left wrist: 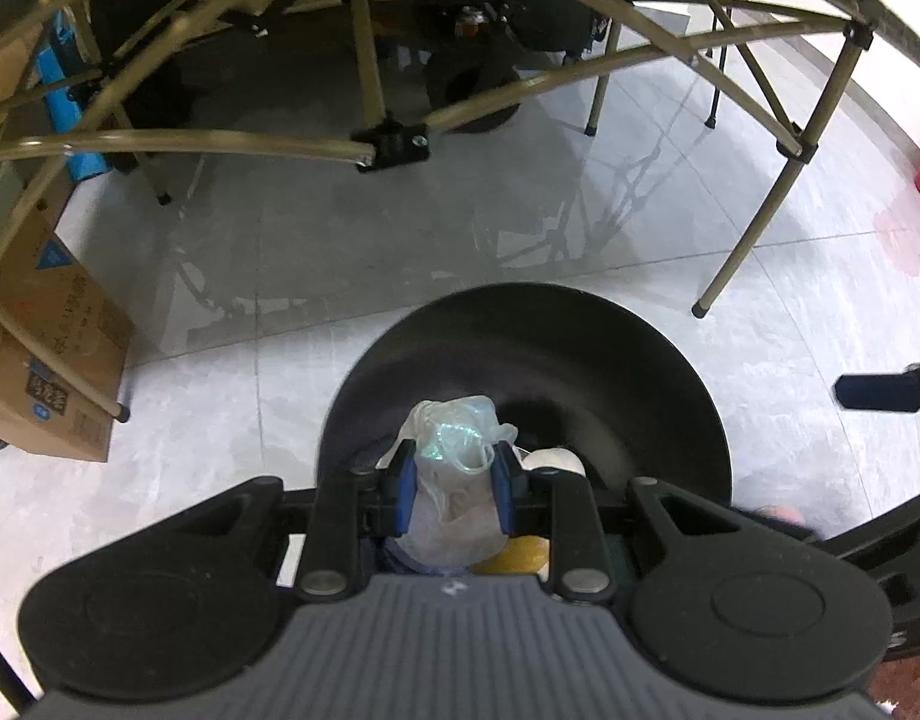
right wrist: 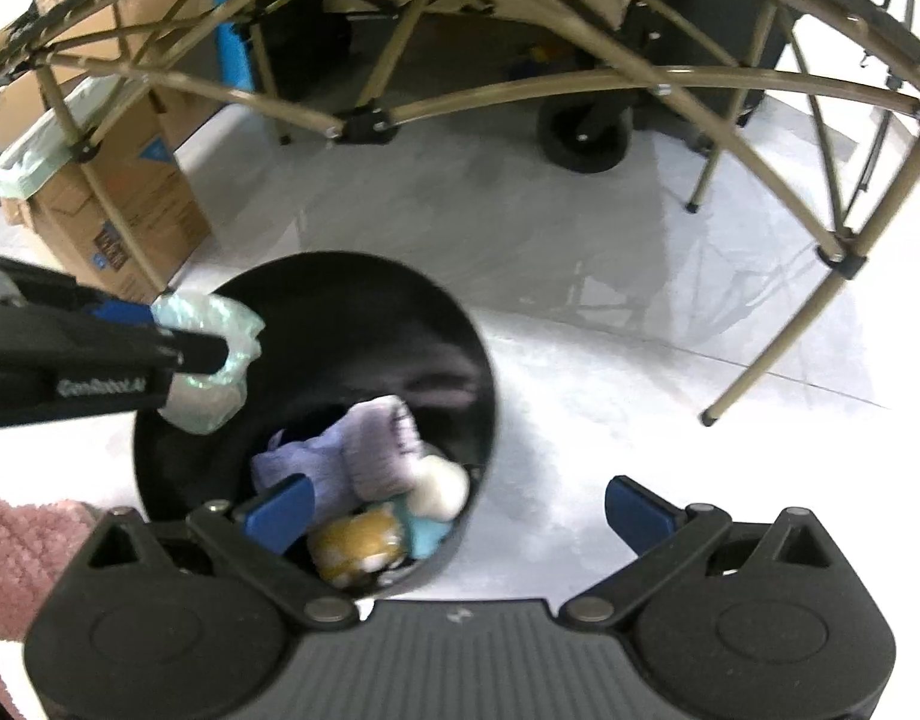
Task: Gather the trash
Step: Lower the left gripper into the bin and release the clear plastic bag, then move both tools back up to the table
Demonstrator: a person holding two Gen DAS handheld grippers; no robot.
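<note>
The folding table frame (left wrist: 364, 60) arches over the far floor; nearer stands the black trash bin (left wrist: 580, 348), holding a lilac cloth (right wrist: 364, 450) and yellow wrapper (right wrist: 355, 543). My left tool (left wrist: 454, 483) clenches a crumpled plastic bag (left wrist: 454, 450) above the bin's left side; my right tool (right wrist: 457, 510) gapes empty.

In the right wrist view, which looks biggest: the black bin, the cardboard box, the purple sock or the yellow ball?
1. Bin
2. Box, though it stands farther off, so its rank is unsure
3. Sock
4. Ball
</note>
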